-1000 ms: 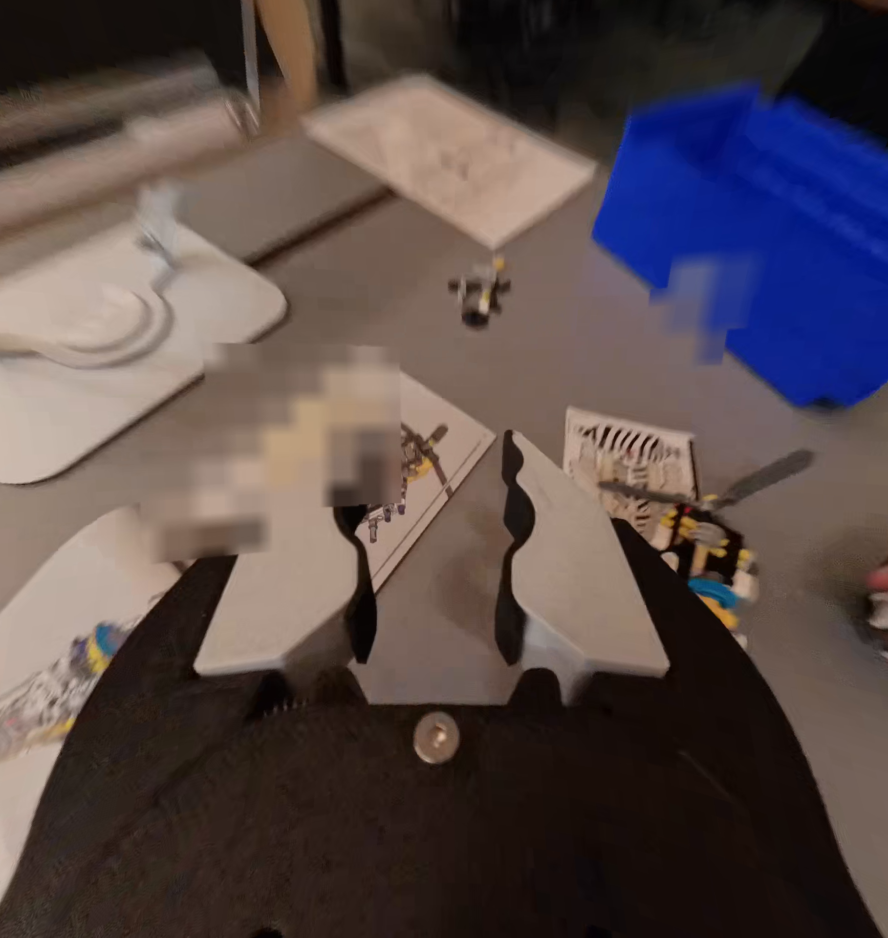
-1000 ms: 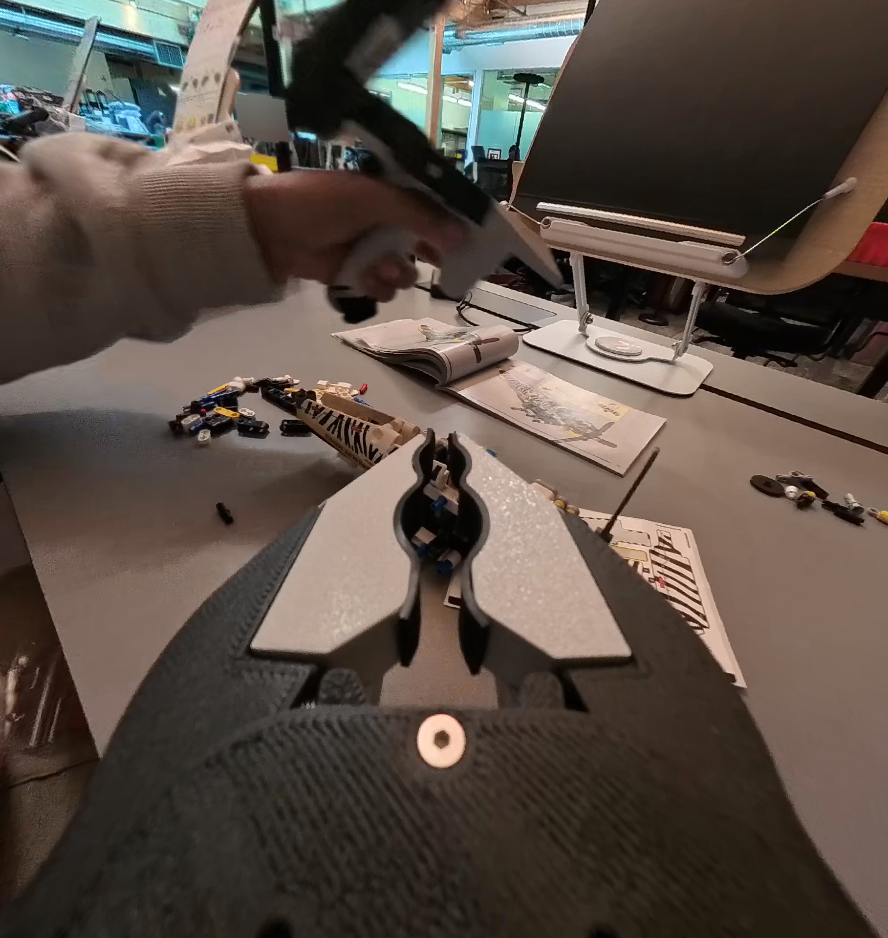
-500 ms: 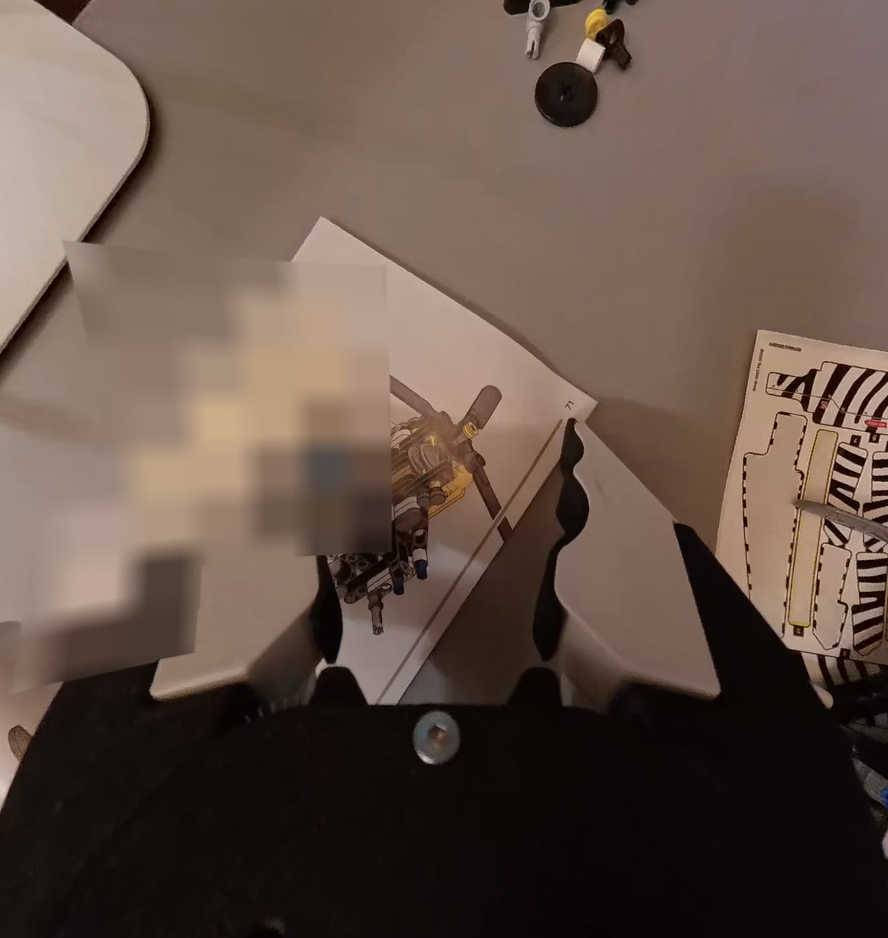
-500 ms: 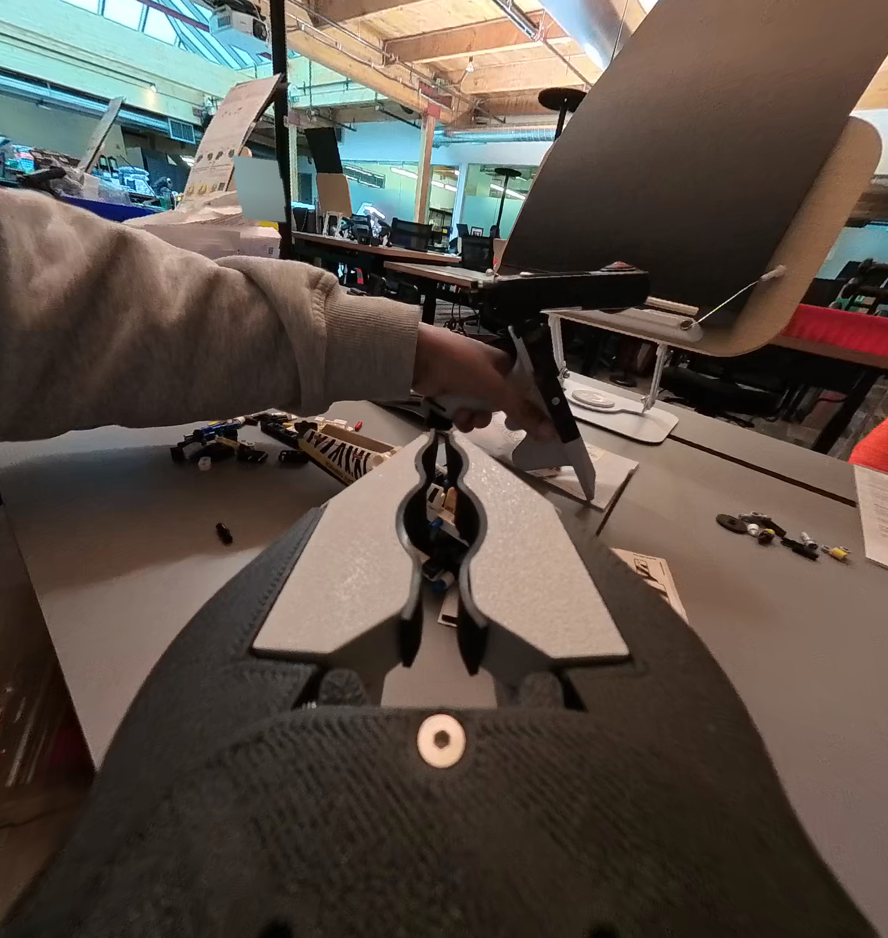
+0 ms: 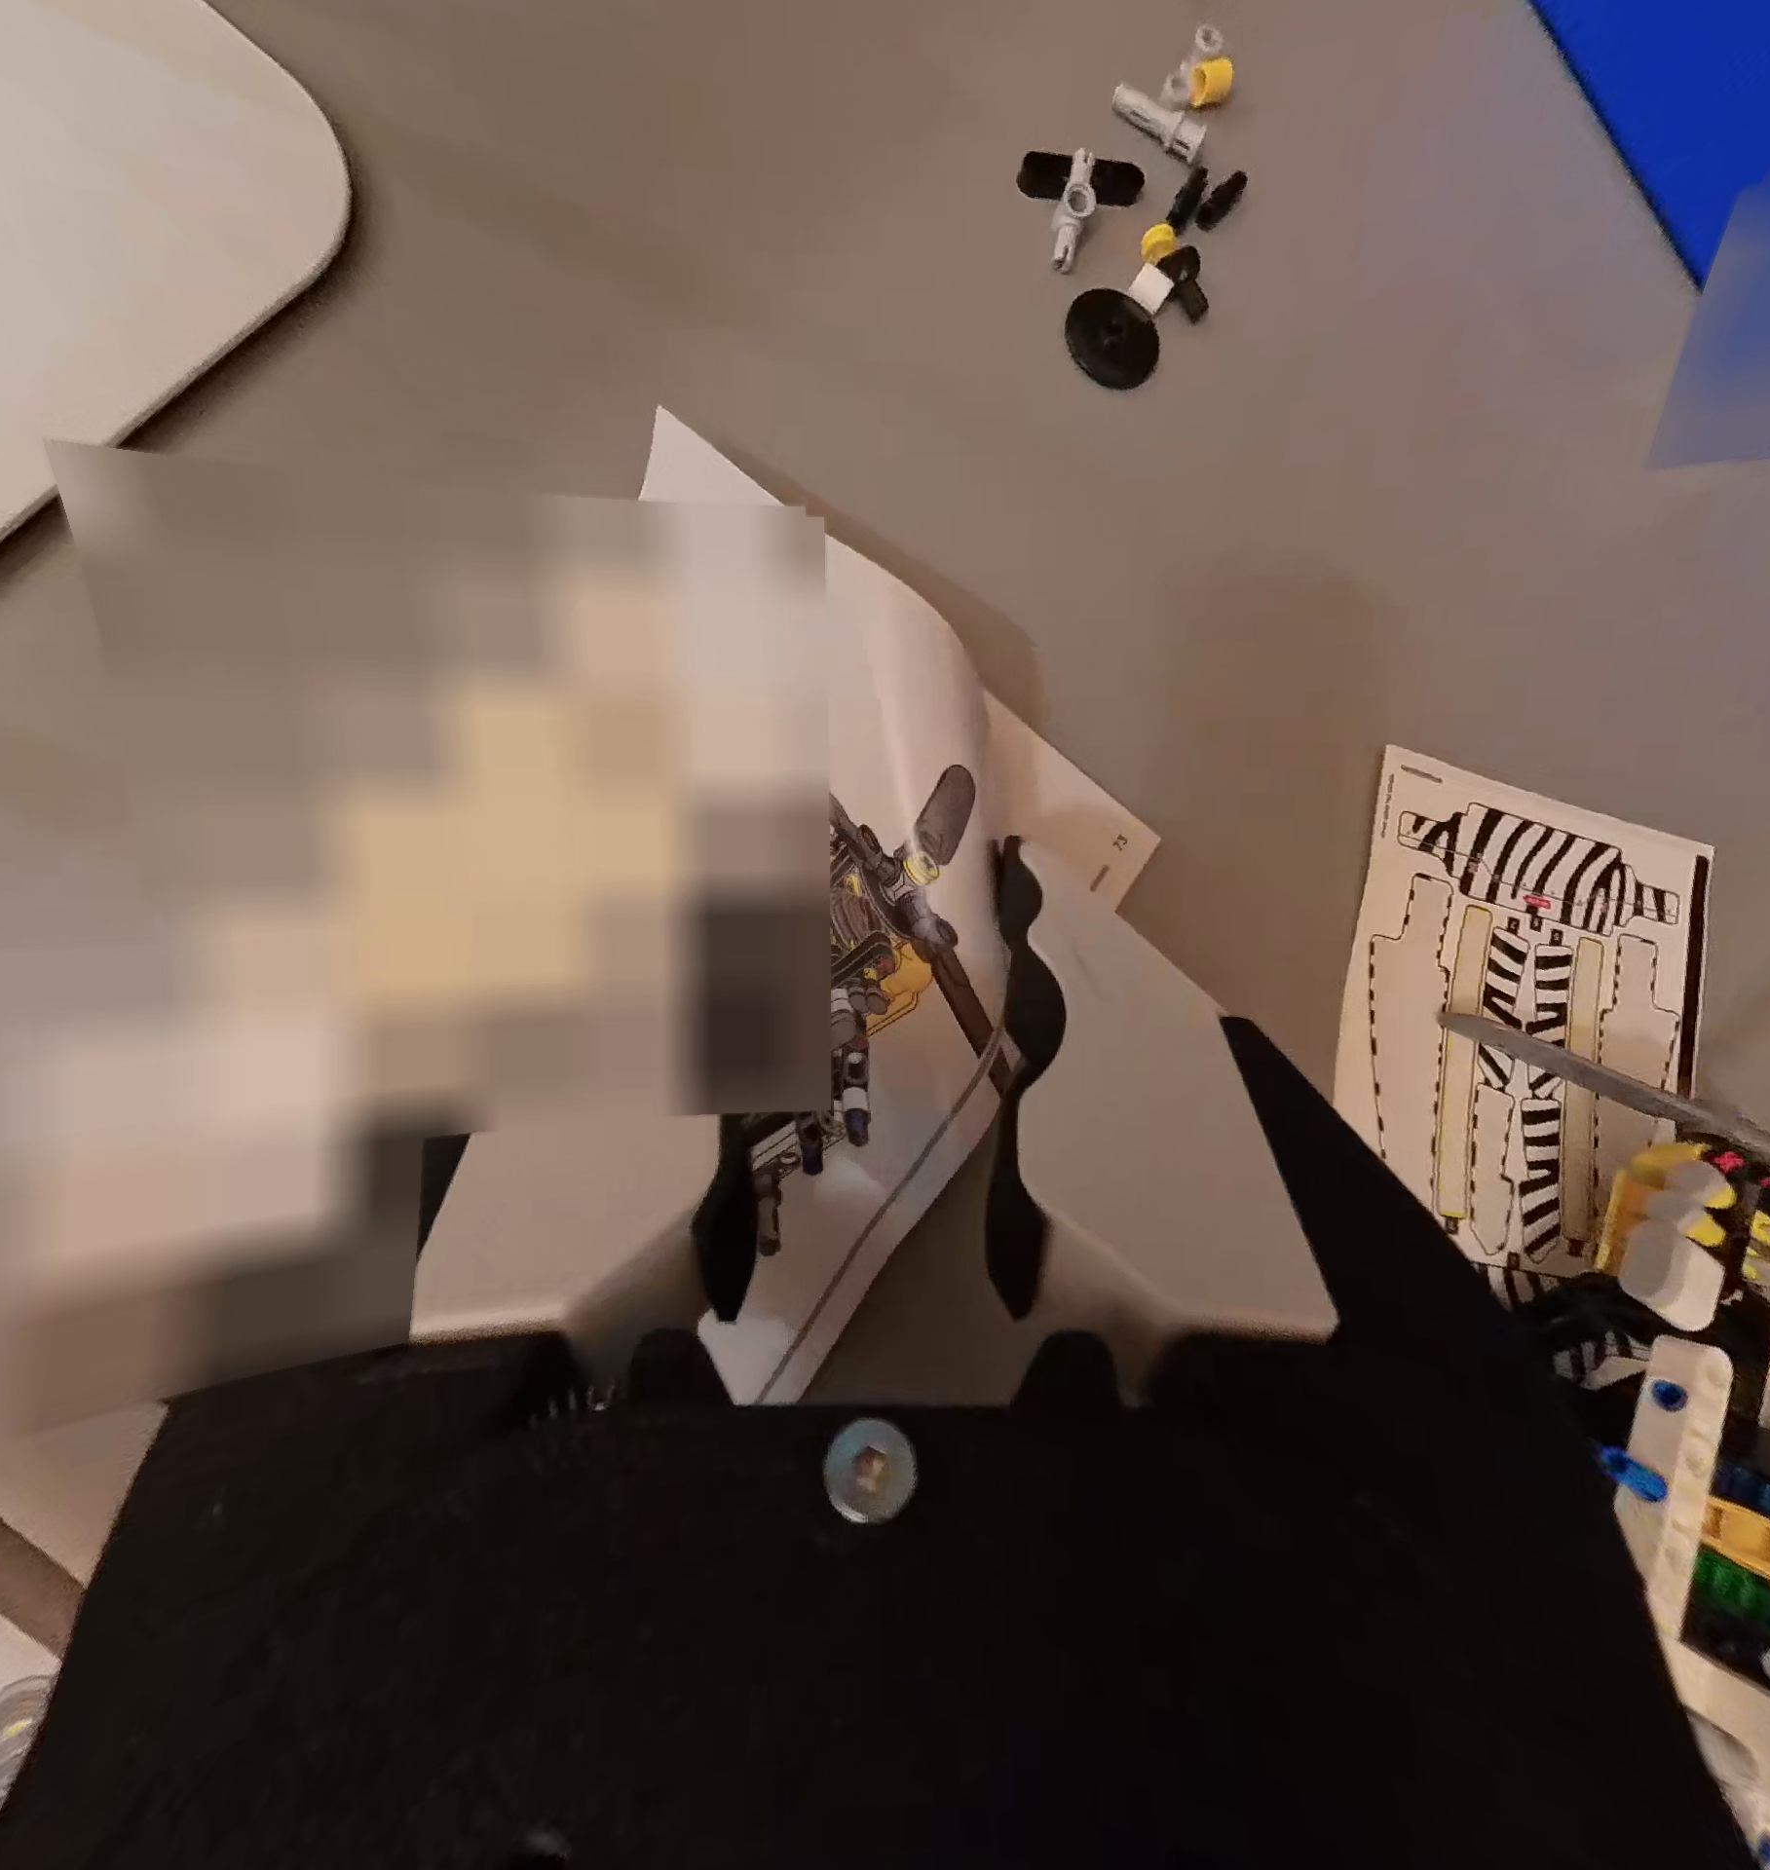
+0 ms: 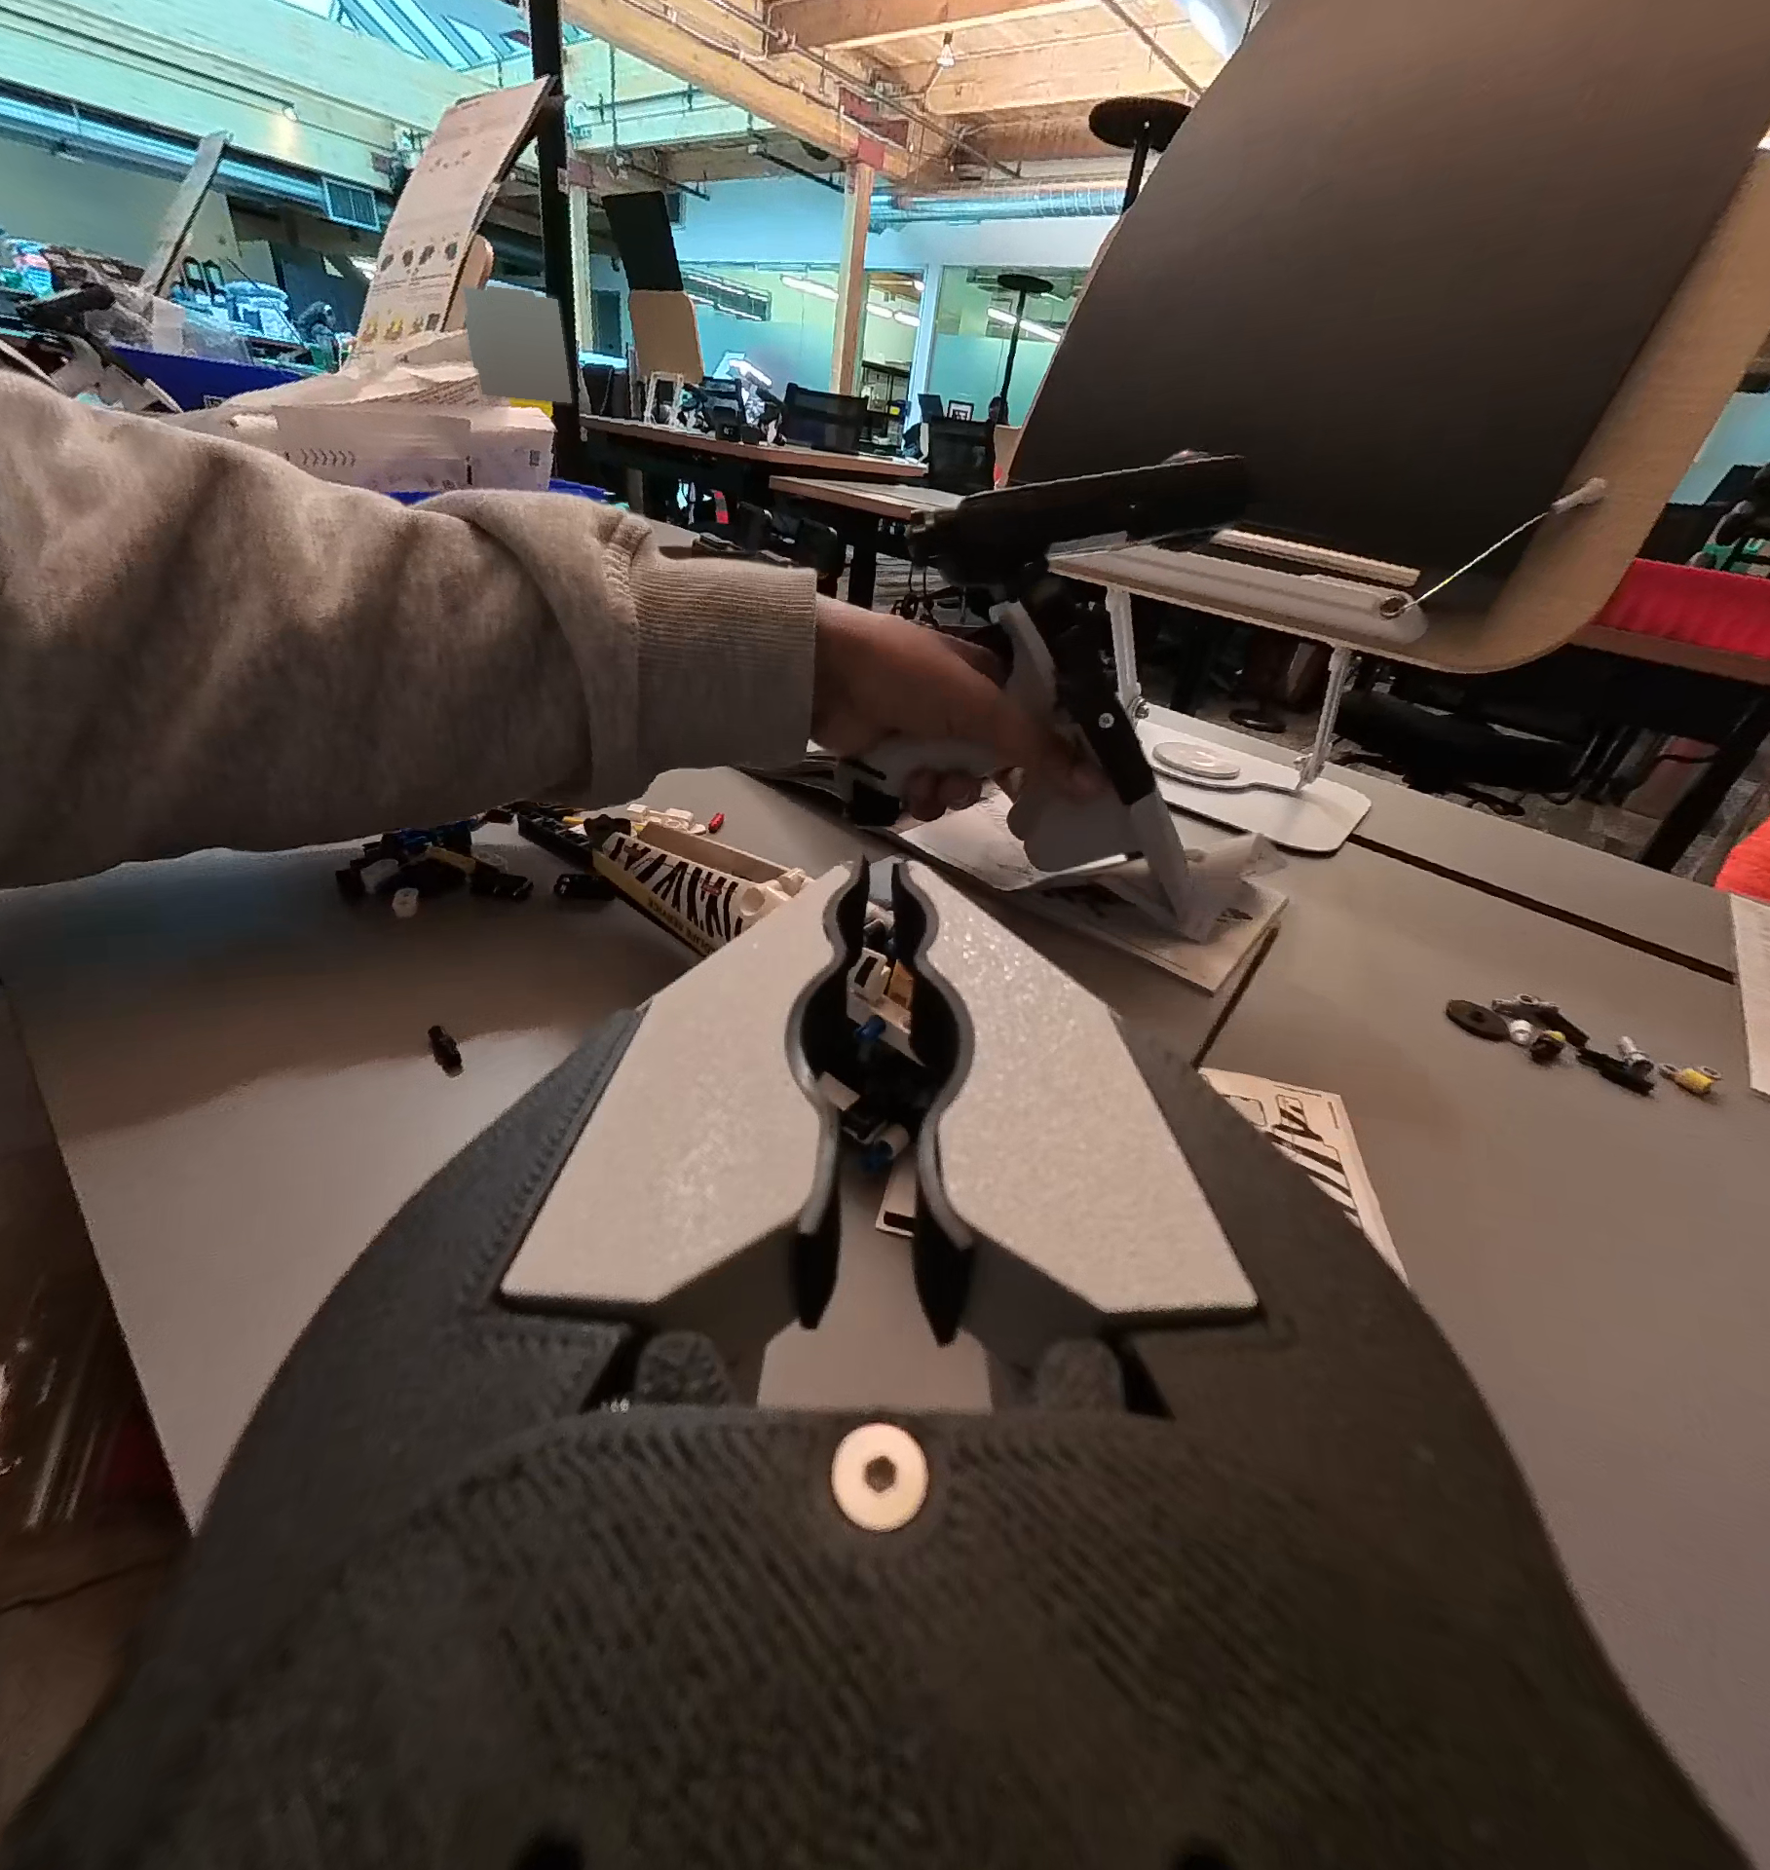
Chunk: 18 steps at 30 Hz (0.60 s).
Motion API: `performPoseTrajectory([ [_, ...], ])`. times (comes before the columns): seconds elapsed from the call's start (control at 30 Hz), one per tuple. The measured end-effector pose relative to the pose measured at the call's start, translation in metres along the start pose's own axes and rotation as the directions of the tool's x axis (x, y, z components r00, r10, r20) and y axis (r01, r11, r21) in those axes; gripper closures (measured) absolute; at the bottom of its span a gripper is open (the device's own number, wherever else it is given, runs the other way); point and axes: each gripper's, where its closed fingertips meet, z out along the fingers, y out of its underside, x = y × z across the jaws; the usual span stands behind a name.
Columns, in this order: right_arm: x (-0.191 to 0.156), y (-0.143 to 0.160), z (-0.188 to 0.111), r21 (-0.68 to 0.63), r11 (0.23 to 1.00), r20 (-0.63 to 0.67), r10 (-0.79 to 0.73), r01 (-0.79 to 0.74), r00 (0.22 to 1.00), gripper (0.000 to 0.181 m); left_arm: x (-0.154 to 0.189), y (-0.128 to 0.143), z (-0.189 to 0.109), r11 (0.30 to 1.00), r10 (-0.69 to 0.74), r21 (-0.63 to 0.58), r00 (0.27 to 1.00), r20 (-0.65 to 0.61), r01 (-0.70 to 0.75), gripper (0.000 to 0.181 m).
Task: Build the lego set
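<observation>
Paper is what my left gripper (image 5: 865,1073) is working on: its fingers (image 5: 1144,1113) stand spread with a curled page of the instruction booklet (image 5: 921,769) rising between them, not pinched as far as I can see. From the right wrist view the same gripper (image 6: 1113,850) leans down onto the booklet (image 6: 1144,911) at the far side of the grey worktop (image 6: 253,1063).

My right gripper (image 6: 880,911) has its fingers clenched on the part-built lego model (image 6: 886,997), white and black with blue pins, held just above the worktop. A zebra-striped sticker sheet (image 5: 1528,971) lies to the right, and loose pieces (image 5: 1144,213) sit farther off.

I judge the step is turning to the next building page; next I must flatten that page, then fetch the pieces it calls for.

Booklet and sheet carry print, too small to matter; I see no brand mark.
</observation>
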Motion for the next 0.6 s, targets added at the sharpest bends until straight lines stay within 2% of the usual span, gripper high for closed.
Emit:
performPoseTrajectory([
  [0.13,0.000,0.000,0.000,-0.001,1.000,0.000,0.001,-0.001,1.000,0.179,-0.001,-0.002,-0.004,0.999,-0.027,0.024,0.999,-0.035,0.027,0.153],
  [0.2,0.001,0.000,0.000,0.000,1.000,0.000,0.005,-0.005,1.000,0.179,-0.001,-0.007,-0.015,0.996,-0.039,0.074,0.997,-0.069,0.044,0.172],
  [0.27,0.000,-0.001,-0.001,0.006,1.000,0.000,0.006,-0.006,1.000,0.179,-0.007,-0.013,-0.035,0.986,-0.062,0.152,0.995,-0.081,0.074,0.176],
  [0.37,0.000,-0.002,-0.001,0.012,1.000,0.001,0.005,-0.005,1.000,0.180,-0.025,-0.016,-0.084,0.934,-0.137,0.318,0.985,-0.107,0.165,0.175],
  [0.47,0.000,-0.002,-0.001,0.012,1.000,0.003,0.003,-0.003,1.000,0.180,-0.051,0.000,-0.137,0.852,-0.209,0.459,0.967,-0.144,0.252,0.176],
  [0.6,0.000,-0.001,0.000,0.006,1.000,0.003,0.004,-0.004,1.000,0.179,-0.087,0.052,-0.174,0.800,-0.332,0.488,0.935,-0.123,0.349,0.169],
])
